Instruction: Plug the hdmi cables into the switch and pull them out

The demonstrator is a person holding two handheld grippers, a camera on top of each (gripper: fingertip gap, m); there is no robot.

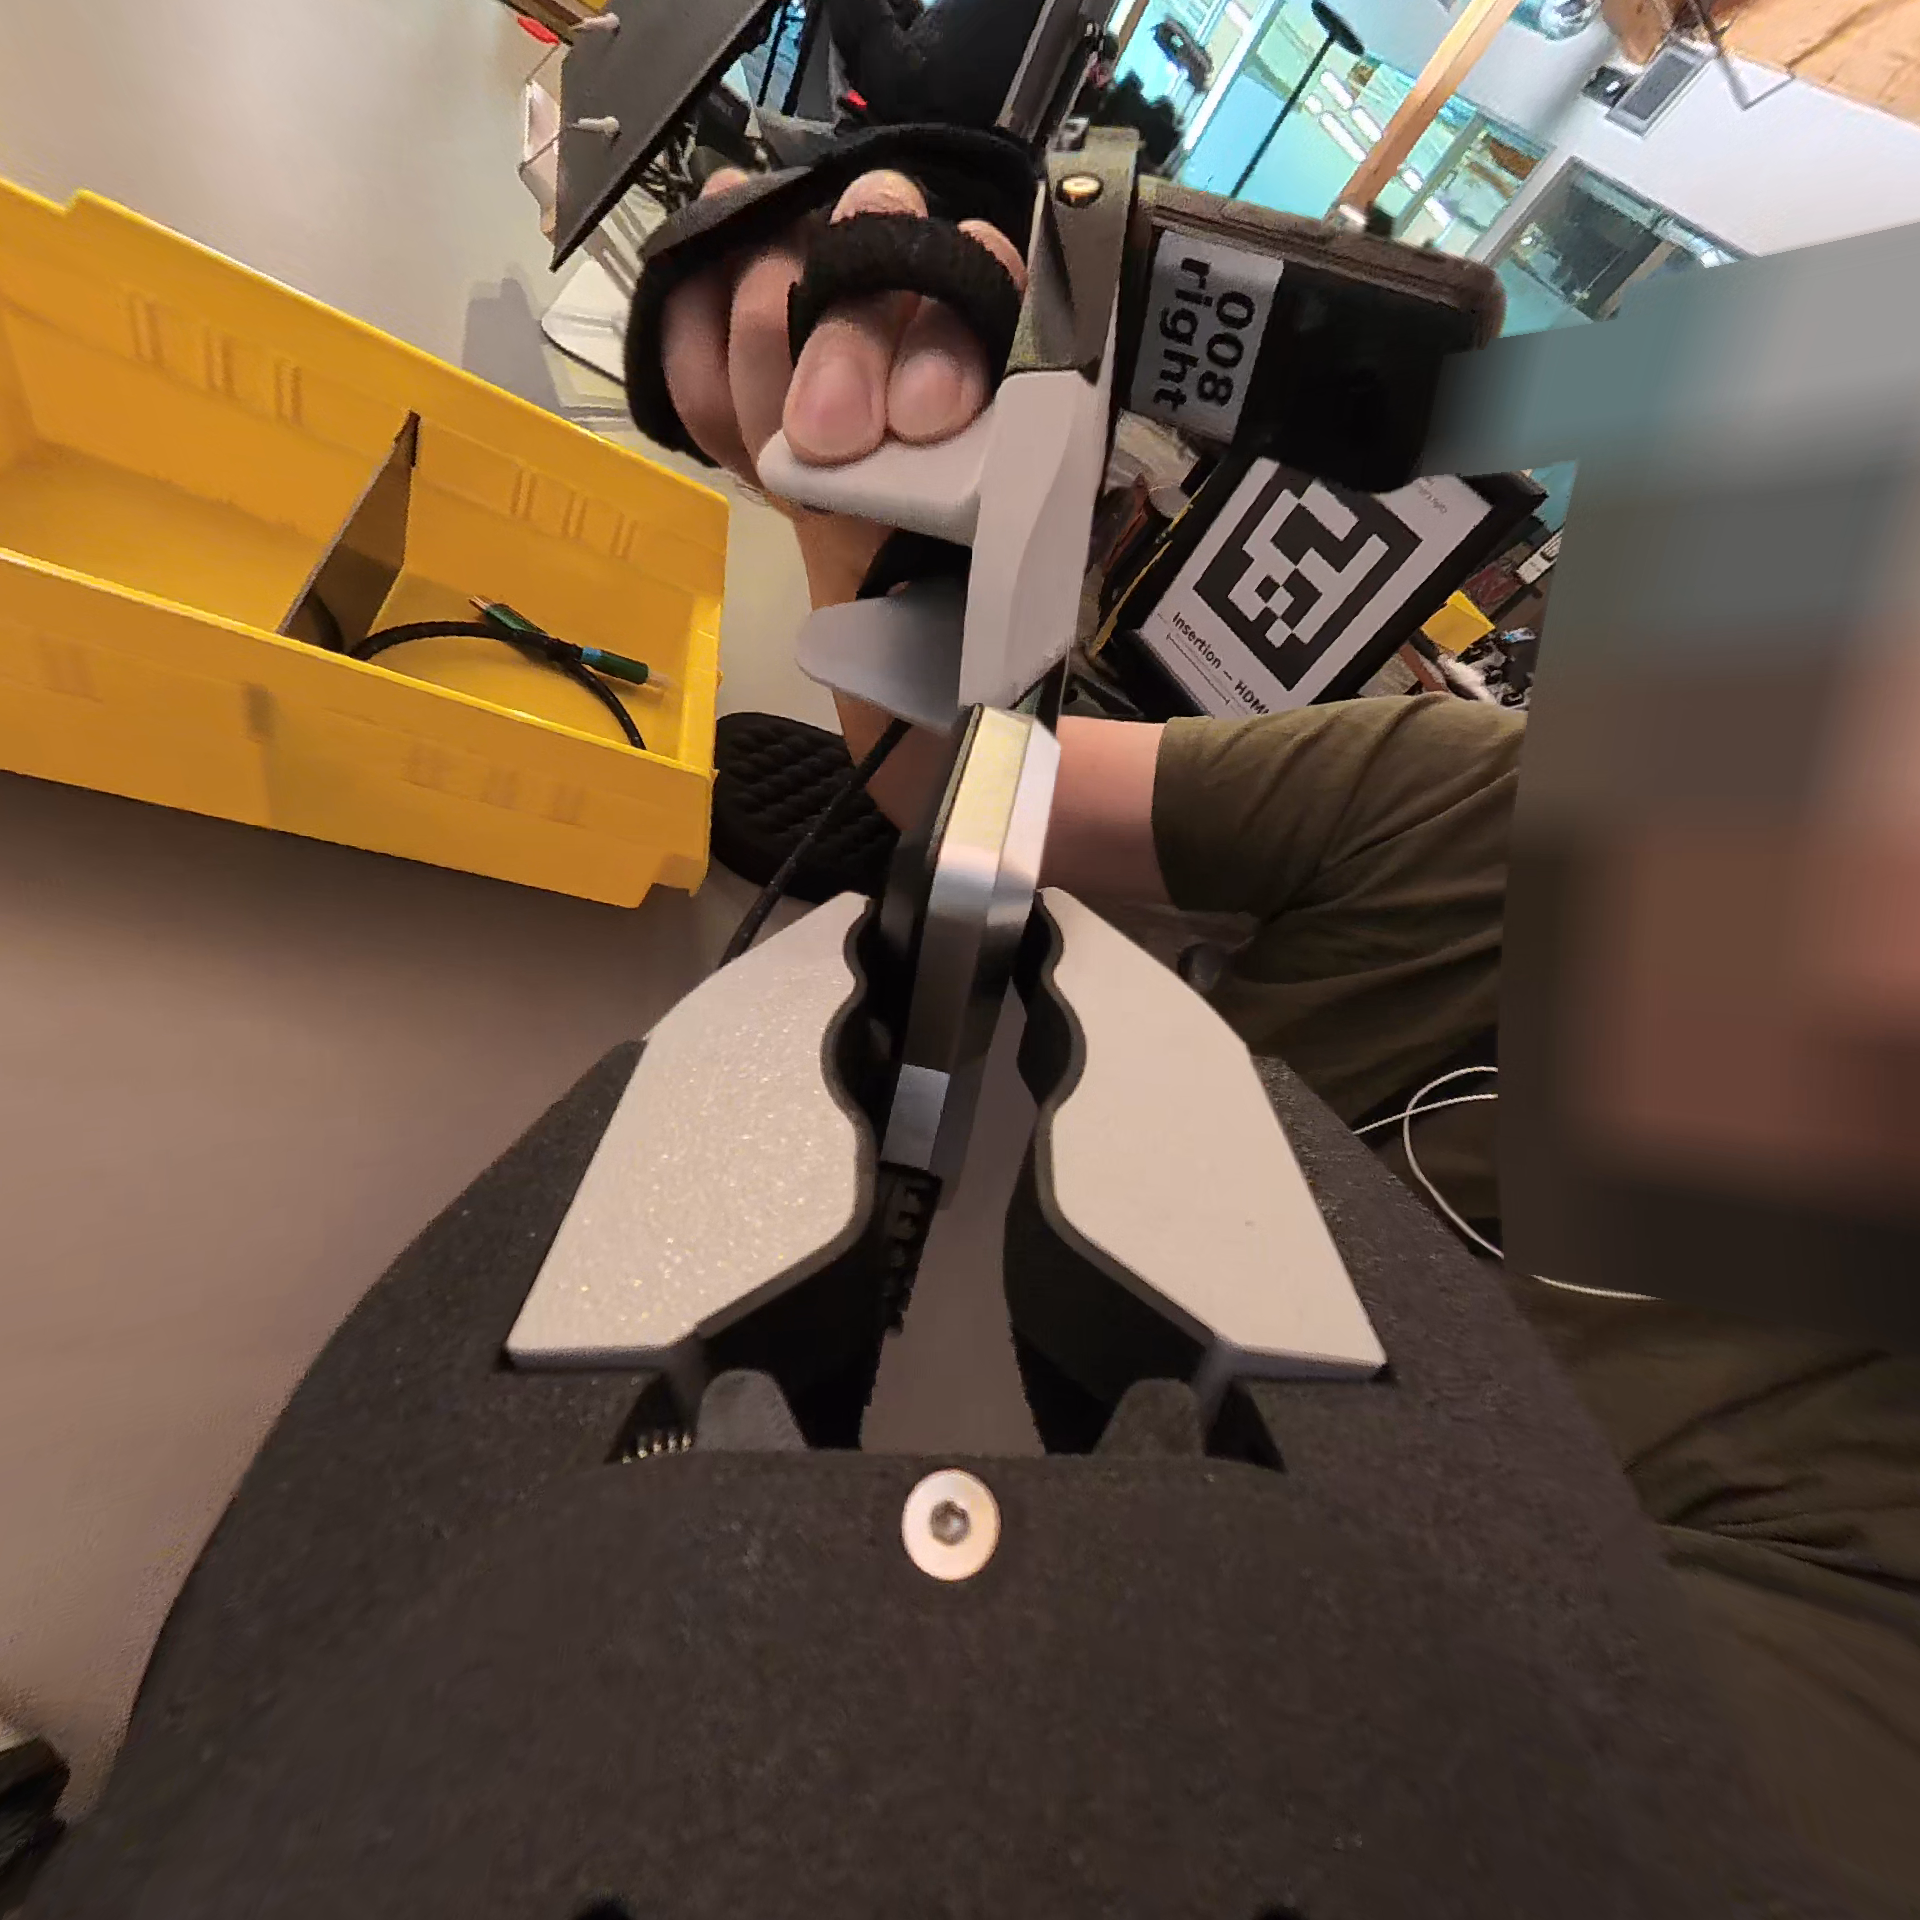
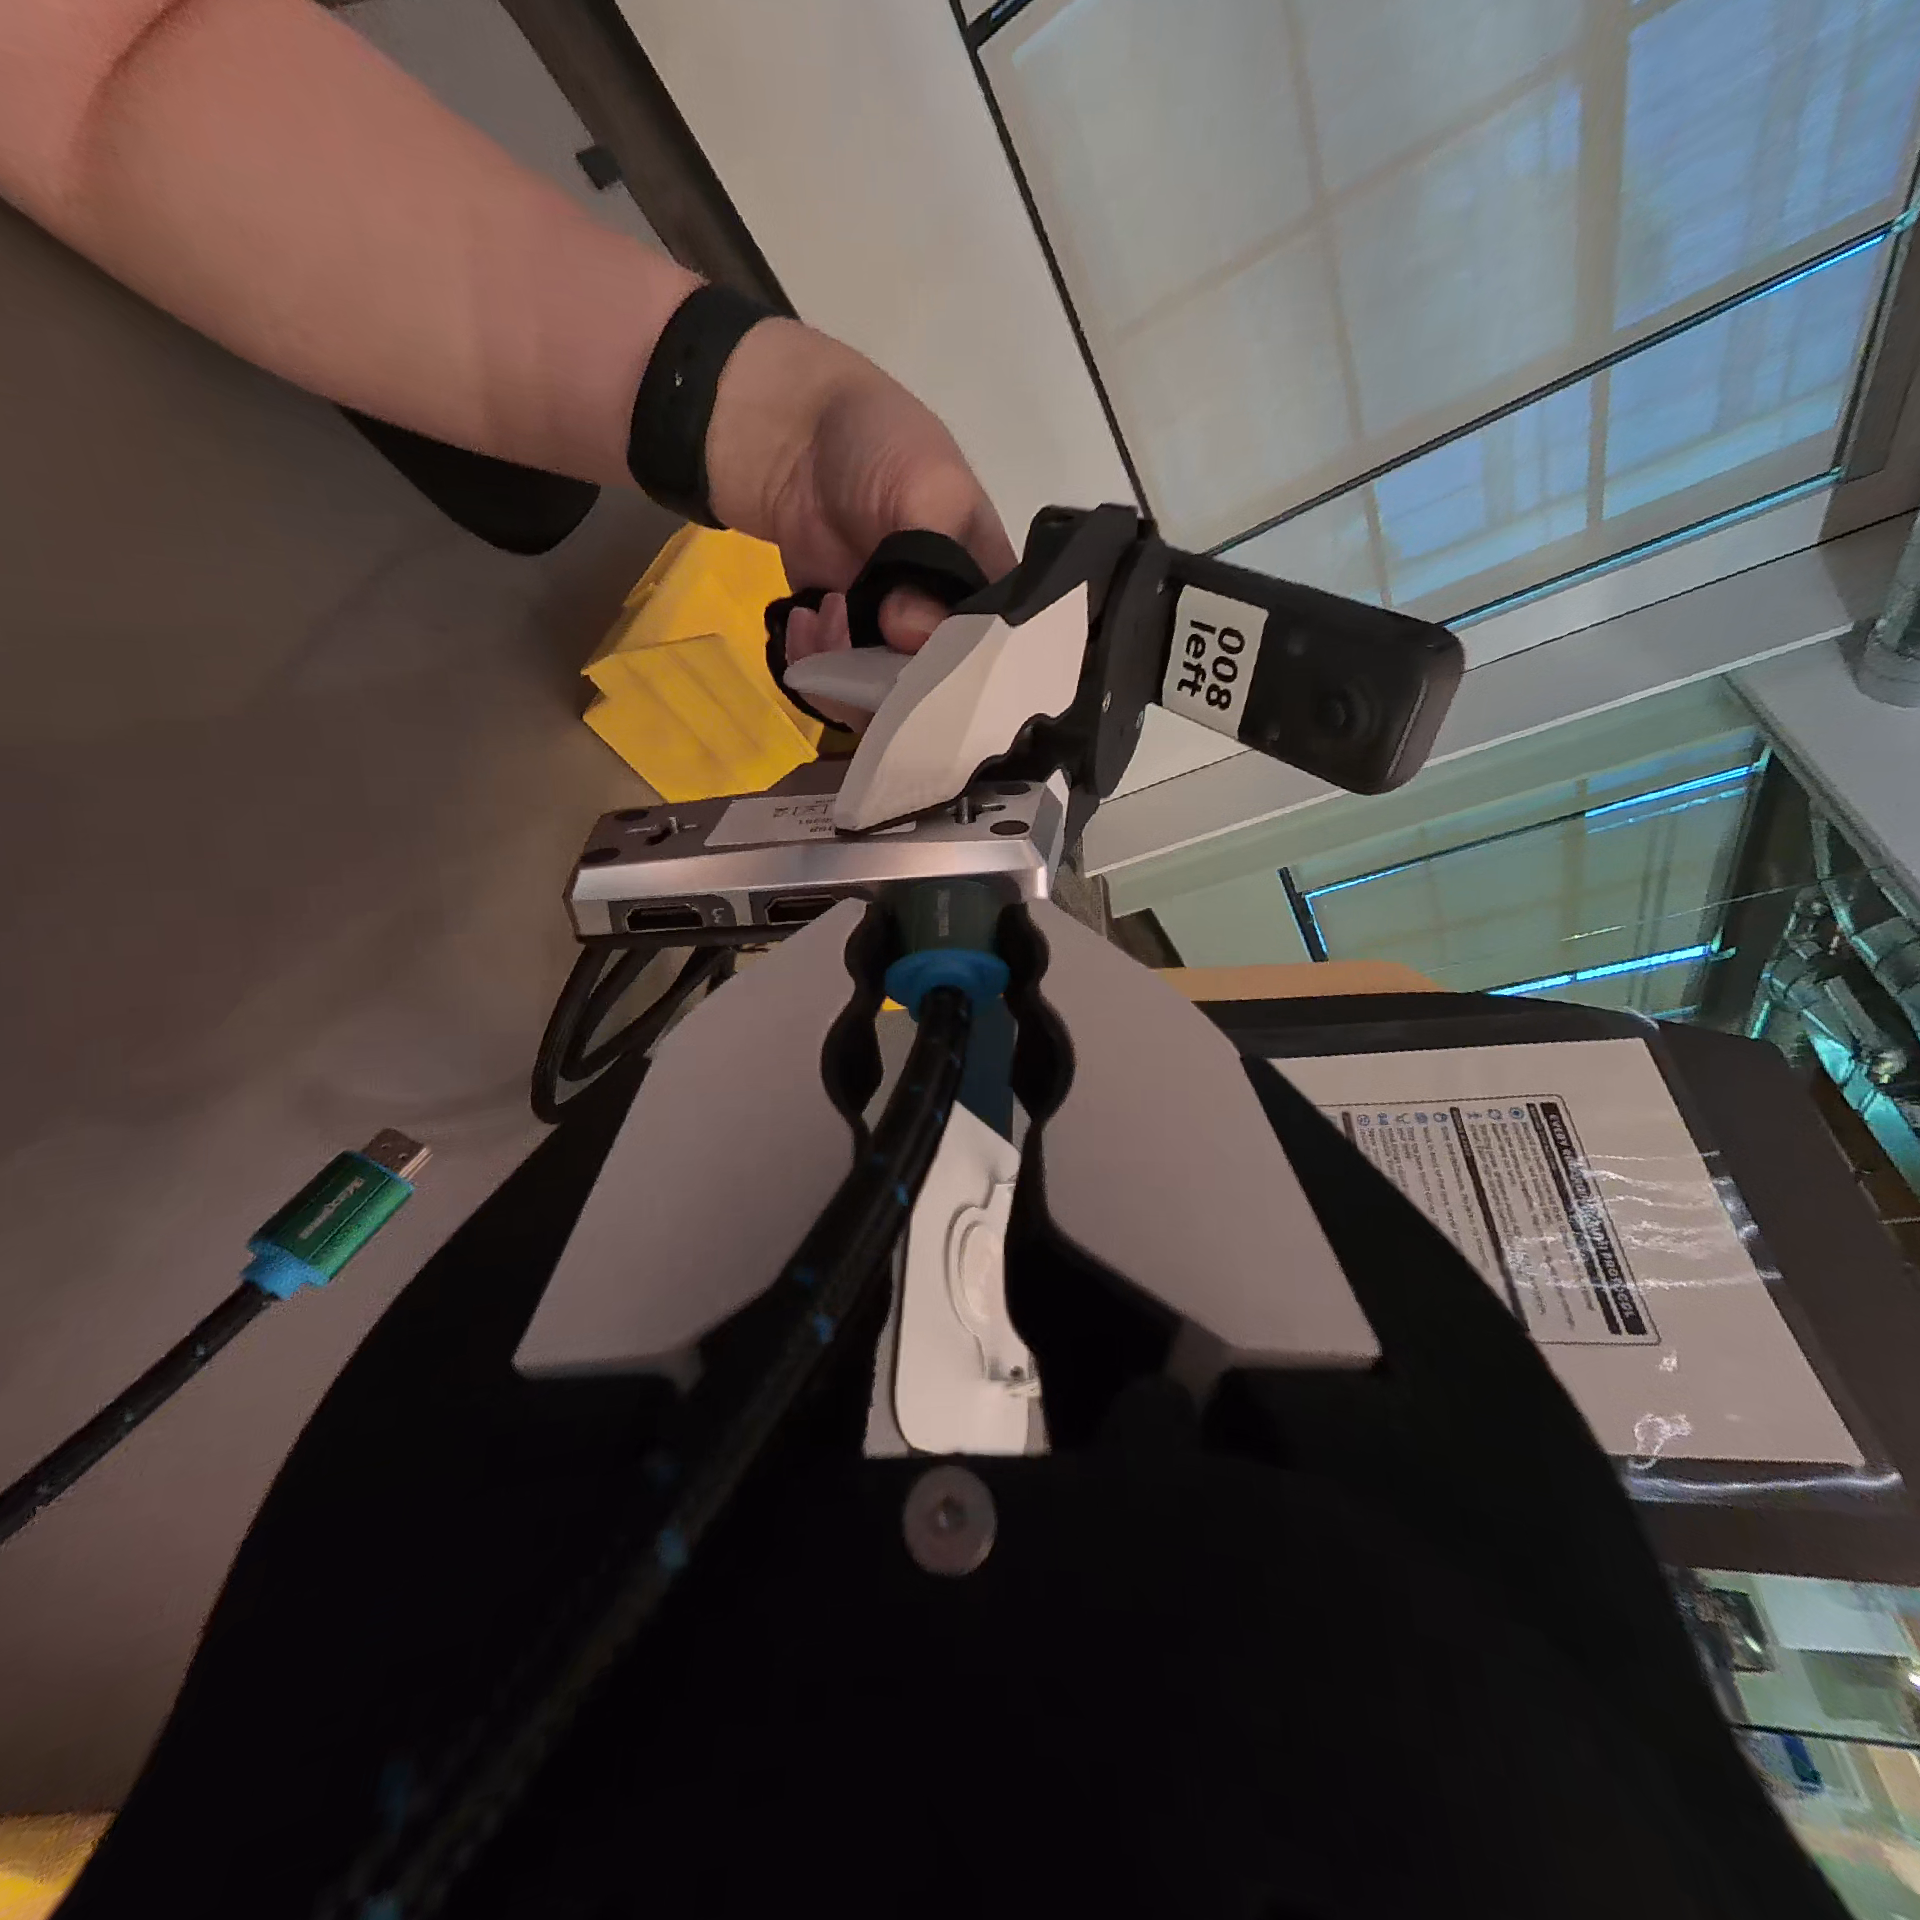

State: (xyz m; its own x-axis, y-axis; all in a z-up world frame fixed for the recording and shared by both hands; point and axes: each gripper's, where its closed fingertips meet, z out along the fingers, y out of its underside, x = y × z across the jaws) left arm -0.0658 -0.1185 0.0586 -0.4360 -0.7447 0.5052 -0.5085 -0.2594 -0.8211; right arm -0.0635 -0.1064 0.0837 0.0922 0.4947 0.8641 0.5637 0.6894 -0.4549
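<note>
My left gripper (image 1: 951, 914) is shut on the silver HDMI switch (image 1: 982, 831), which I see edge-on and held off the table. In the right wrist view the switch (image 2: 821, 862) lies flat, with the left gripper (image 2: 883, 826) clamped on it from above. My right gripper (image 2: 943, 925) is shut on a green HDMI plug (image 2: 940, 904) with a blue collar. The plug is pressed against the switch's port edge and its metal tip is hidden. Two ports (image 2: 665, 916) to its left are empty. The right gripper (image 1: 1023, 623) also shows beyond the switch. A second green plug (image 2: 343, 1205) lies on the table.
A yellow bin (image 1: 364, 727) at the left holds another cable with green plugs (image 1: 561, 644). A black placard with a square marker (image 1: 1309, 582) stands behind. A black board with a taped paper sheet (image 2: 1558, 1247) is at the right. A person's arm (image 2: 364, 260) reaches across. My two grippers' fingertips are within a few centimetres of each other.
</note>
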